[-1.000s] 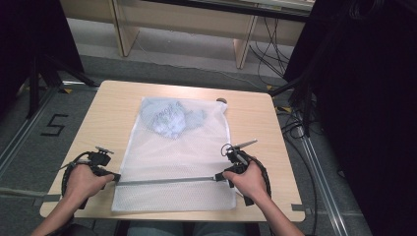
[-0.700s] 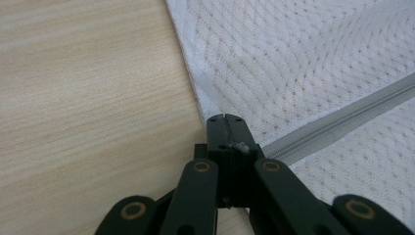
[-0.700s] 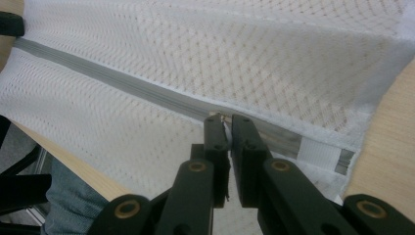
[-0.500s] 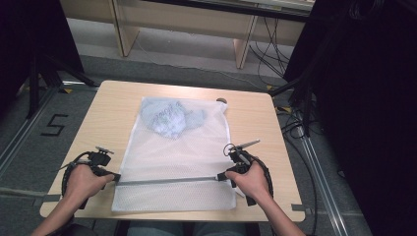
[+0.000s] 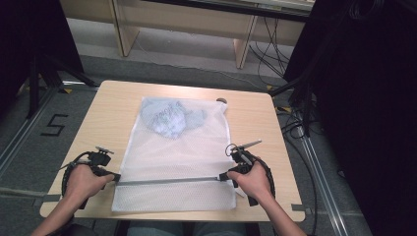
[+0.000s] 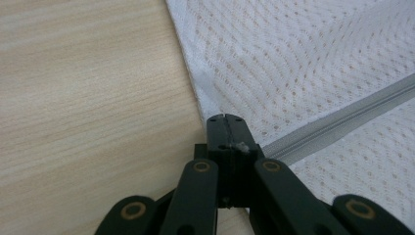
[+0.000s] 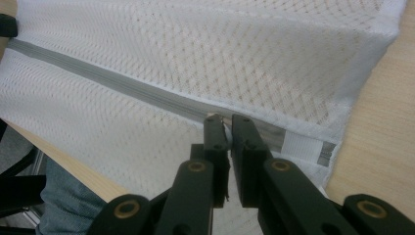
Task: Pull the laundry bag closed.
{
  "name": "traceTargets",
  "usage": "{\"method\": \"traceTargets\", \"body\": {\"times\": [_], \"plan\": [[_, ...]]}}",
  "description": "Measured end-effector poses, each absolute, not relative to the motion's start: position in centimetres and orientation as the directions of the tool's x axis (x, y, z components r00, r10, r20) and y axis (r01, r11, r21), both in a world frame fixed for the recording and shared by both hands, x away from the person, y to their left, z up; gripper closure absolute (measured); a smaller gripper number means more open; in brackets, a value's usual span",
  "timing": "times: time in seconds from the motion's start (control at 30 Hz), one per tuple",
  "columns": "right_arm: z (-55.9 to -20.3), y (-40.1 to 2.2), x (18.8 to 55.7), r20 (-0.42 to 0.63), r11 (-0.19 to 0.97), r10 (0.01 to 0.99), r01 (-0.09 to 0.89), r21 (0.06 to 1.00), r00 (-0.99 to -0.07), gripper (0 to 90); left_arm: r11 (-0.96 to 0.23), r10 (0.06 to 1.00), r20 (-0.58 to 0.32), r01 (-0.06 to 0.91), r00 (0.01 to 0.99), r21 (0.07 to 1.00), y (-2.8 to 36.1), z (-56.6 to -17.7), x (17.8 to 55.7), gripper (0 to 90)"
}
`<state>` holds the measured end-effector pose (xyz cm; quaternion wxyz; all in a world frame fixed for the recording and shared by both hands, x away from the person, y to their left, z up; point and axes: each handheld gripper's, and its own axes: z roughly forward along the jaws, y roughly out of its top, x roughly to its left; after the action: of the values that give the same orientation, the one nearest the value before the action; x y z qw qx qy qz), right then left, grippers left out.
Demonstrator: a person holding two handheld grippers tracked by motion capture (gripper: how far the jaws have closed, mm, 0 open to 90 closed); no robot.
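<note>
A white mesh laundry bag (image 5: pixel 172 152) lies flat on the wooden table (image 5: pixel 108 108), with a light blue garment (image 5: pixel 167 118) inside near its far end. A grey zipper (image 5: pixel 167 181) runs across the bag's near end. My left gripper (image 5: pixel 117 178) is shut on the bag's left edge, where the zipper (image 6: pixel 342 120) begins; its jaws (image 6: pixel 225 122) meet with a bit of fabric pinched. My right gripper (image 5: pixel 222 177) is shut on the zipper (image 7: pixel 122 81) close to its right end, and its jaws (image 7: pixel 225 122) stand a thin slit apart.
A small dark round thing (image 5: pixel 222 100) sits at the table's far edge by the bag's corner. Cables (image 5: pixel 295 128) and dark equipment stand to the right of the table. A floor mark "5" (image 5: pixel 54 125) lies to the left. The person's legs show under the near edge.
</note>
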<state>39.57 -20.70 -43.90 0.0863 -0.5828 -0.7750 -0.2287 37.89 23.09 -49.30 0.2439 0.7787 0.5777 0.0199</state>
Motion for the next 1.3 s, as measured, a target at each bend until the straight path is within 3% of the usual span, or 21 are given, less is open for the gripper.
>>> {"method": "traceTargets", "body": {"times": [0.47, 0.5, 0.7, 1.3], "plan": [[-43.9, -21.5, 39.7, 0.399, 0.215, 0.865, 0.943, 0.253, -0.304, 86.6, -0.217, 0.909, -0.249, 0.89, 0.334, 0.401, 23.1, -49.3, 37.9, 89.9], [-43.7, -21.3, 39.5, 0.418, 0.173, 0.872, 0.959, 0.226, -0.256, 86.5, -0.218, 0.909, -0.249, 0.89, 0.335, 0.401, 23.1, -49.3, 37.9, 89.9], [-43.9, -21.7, 39.6, 0.388, 0.209, 0.871, 0.942, 0.263, -0.301, 86.6, -0.218, 0.909, -0.249, 0.89, 0.334, 0.401, 23.1, -49.3, 37.9, 89.9], [-43.6, -22.5, 39.6, 0.389, 0.188, 0.877, 0.947, 0.261, -0.282, 86.6, -0.22, 0.909, -0.247, 0.889, 0.336, 0.401, 23.1, -49.3, 37.9, 89.9]]}}
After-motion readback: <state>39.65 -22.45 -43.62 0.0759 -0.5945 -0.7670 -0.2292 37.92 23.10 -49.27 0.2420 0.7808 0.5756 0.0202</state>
